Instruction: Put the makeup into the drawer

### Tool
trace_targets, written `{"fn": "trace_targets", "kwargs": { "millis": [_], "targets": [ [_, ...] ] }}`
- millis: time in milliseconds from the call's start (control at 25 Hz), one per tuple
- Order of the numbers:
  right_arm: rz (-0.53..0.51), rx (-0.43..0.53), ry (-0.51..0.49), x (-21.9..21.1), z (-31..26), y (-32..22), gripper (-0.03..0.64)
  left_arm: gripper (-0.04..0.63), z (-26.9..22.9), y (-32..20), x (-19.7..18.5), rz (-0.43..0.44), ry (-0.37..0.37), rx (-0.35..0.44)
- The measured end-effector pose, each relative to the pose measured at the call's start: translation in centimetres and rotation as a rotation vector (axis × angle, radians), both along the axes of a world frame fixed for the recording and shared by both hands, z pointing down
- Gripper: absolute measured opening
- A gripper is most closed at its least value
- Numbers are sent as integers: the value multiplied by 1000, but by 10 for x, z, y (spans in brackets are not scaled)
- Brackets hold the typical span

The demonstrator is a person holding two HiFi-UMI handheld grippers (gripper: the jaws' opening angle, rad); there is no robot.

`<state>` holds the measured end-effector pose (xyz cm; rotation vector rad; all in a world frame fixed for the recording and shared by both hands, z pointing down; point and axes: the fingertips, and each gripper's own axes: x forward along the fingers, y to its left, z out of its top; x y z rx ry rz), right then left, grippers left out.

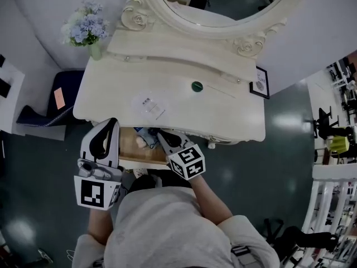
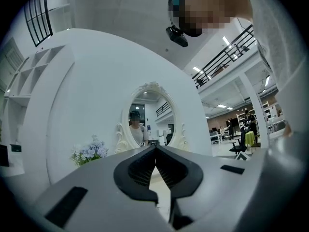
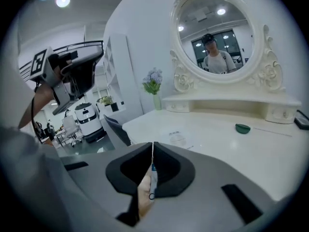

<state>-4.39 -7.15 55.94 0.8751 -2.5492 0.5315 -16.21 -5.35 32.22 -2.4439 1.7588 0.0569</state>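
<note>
My left gripper has its jaws closed tip to tip, with nothing between them. Just beyond the tips stands the oval mirror; pale flowers sit left of that mirror.

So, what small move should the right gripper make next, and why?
Probably open the right gripper and let go: its jaws seem shut on a slim white and blue makeup piece, and in the head view it reaches over the open drawer.
</note>
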Motion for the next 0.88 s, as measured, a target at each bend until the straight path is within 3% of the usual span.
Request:
{"fn": "trace_targets", "kwargs": {
  "millis": [600,880],
  "targets": [
    [94,177,-123,38,-84,-15,25,14,0,-4,32,66,-31,-3],
    [123,281,-154,51,-125,-23,25,14,-10,-12,41,70,-11,20]
  ]
}}
